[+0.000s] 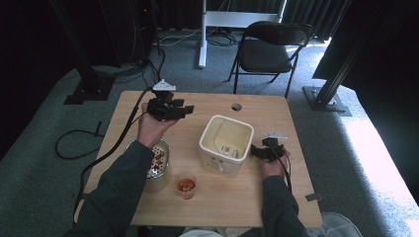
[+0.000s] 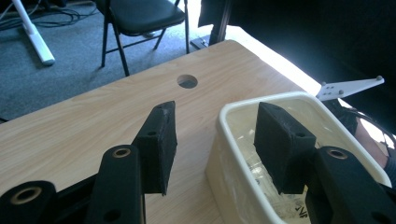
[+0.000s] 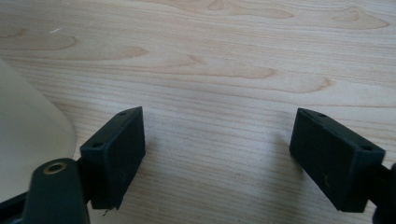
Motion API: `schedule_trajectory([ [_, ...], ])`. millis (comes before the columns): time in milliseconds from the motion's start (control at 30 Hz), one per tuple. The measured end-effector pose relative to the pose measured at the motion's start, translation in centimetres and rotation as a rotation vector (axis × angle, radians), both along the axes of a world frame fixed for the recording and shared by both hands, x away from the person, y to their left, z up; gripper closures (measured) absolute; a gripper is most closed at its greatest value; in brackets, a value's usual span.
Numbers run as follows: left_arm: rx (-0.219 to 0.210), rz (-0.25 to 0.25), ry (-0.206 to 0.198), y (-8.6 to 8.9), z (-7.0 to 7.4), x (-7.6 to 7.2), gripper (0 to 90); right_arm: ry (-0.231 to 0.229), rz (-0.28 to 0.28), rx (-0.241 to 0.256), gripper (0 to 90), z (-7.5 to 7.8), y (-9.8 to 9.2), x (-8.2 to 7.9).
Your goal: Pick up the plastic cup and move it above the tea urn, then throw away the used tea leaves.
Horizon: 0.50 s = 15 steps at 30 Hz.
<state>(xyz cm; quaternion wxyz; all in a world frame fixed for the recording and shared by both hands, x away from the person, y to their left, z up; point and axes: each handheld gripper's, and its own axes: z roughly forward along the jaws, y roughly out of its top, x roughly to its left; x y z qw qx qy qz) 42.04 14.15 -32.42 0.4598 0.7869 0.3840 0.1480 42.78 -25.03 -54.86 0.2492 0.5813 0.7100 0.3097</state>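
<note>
A cream square tub (image 1: 226,144) stands in the middle of the wooden table (image 1: 276,113), with clear plastic inside it. My left gripper (image 1: 174,109) is held up above the table's back left, open, nothing between its jaws; in the left gripper view (image 2: 215,144) its jaws frame the tub's near corner (image 2: 243,172). My right gripper (image 1: 261,150) rests low by the tub's right side, open and empty; in the right gripper view (image 3: 219,154) bare wood lies between the jaws and the tub wall (image 3: 28,140) curves at the left.
At the front left stand a glass jar (image 1: 157,168) of reddish-white pieces and a small glass (image 1: 187,187) of red contents. A cable hole (image 1: 236,106) is at the table's back edge. A black folding chair (image 1: 269,49) stands behind the table.
</note>
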Motion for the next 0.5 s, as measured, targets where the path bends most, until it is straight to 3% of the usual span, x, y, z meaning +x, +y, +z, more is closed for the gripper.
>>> schedule_trajectory([
  [500, 0.015, 0.049, -0.034, 4.5, -0.2, -0.8, 43.5, -0.008, 0.017, 0.003, 24.0, 0.0, -0.1, -0.6],
])
